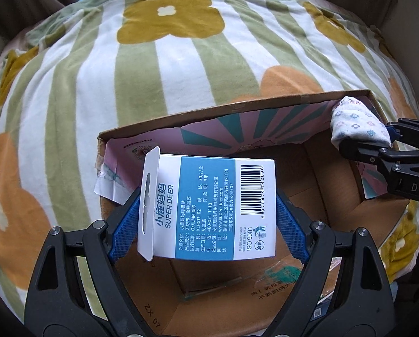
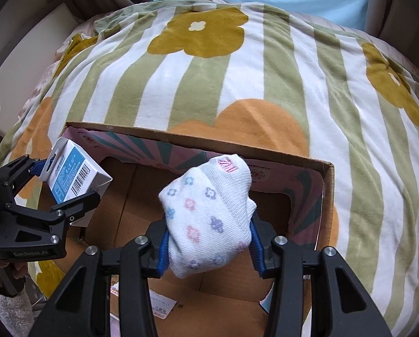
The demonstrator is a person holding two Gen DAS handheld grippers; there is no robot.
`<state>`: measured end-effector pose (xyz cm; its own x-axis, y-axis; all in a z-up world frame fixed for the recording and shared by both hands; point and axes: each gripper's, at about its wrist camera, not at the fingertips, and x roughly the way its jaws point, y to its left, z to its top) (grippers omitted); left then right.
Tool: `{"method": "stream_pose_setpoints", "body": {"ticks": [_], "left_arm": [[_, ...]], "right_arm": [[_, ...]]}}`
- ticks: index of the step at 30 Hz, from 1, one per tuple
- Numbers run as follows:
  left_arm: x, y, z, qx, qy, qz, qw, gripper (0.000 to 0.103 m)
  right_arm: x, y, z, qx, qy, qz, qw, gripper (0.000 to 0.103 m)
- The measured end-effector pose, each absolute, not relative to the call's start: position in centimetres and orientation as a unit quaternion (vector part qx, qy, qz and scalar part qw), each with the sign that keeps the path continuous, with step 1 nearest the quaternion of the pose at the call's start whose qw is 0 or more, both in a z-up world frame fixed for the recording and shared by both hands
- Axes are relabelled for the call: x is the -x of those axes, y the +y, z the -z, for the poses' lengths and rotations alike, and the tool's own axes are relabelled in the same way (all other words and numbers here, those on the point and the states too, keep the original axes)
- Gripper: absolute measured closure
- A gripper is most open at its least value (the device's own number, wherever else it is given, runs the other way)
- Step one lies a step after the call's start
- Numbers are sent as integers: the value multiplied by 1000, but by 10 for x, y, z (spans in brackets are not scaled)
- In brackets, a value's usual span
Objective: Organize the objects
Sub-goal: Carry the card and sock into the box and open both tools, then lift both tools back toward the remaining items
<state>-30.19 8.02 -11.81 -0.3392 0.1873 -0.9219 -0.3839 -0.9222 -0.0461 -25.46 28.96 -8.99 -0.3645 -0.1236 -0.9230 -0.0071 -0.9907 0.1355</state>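
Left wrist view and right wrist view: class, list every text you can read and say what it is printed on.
"SUPER DEER", "ISO 9001", "400-071-1118", "www.super-deer.com": white and blue packet held in the left tongs.
"ZX 07": cardboard box inner wall.
"DAS", cut off: right tongs.
"GenRobot.AI": left tongs body, right wrist view.
Pink mark on the sock: unreadable.
Packet's small print and box labels: too small.

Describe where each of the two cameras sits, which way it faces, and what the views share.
Left wrist view: sits on the left hand-held gripper, looking forward over the small white-and-blue box it clamps, into the open cardboard box.
Right wrist view: sits on the right hand-held gripper, looking past the floral sock bundle it clamps; a bit of the person's hand shows at the lower left.
Shared: the cardboard box, the striped flower blanket, and each other's gripper.
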Motion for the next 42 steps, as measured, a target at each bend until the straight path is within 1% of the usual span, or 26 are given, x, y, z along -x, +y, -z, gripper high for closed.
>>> {"method": "stream_pose_setpoints", "body": {"ticks": [2, 3, 4, 5, 6, 7, 8, 13, 16, 22, 32, 36, 42], "left_arm": [[302, 81, 117, 542, 101, -816, 171, 17], [303, 81, 115, 539, 110, -818, 167, 15], [303, 82, 113, 536, 118, -820, 164, 11], [303, 82, 110, 532, 126, -822, 159, 1], [302, 82, 107, 525, 132, -826, 157, 0], [302, 82, 104, 521, 137, -828, 156, 0], [301, 81, 101, 520, 140, -828, 154, 0], [293, 78, 90, 516, 136, -831, 155, 0], [287, 74, 85, 515, 131, -833, 155, 0], [270, 68, 64, 504, 124, -841, 153, 0], [228, 47, 7, 480, 106, -859, 140, 0], [200, 40, -20, 463, 94, -869, 145, 0], [150, 34, -49, 434, 80, -884, 153, 0]], "right_arm": [[257, 290, 90, -564, -60, 823, 37, 59], [258, 290, 90, -566, -61, 821, 35, 58], [259, 290, 90, -570, -63, 819, 34, 54], [260, 290, 90, -573, -63, 816, 33, 44], [261, 289, 90, -577, -61, 814, 31, 37], [260, 289, 89, -575, -58, 815, 30, 23], [260, 289, 88, -574, -55, 817, 27, 18], [254, 296, 84, -571, -70, 818, 16, 18], [248, 293, 79, -567, -63, 821, 12, 17], [235, 291, 53, -550, -59, 833, 6, 17], [192, 282, -6, -525, -47, 850, -4, 17], [168, 272, -31, -509, -29, 860, -6, 17], [125, 259, -53, -487, -26, 873, 27, 17]]}}
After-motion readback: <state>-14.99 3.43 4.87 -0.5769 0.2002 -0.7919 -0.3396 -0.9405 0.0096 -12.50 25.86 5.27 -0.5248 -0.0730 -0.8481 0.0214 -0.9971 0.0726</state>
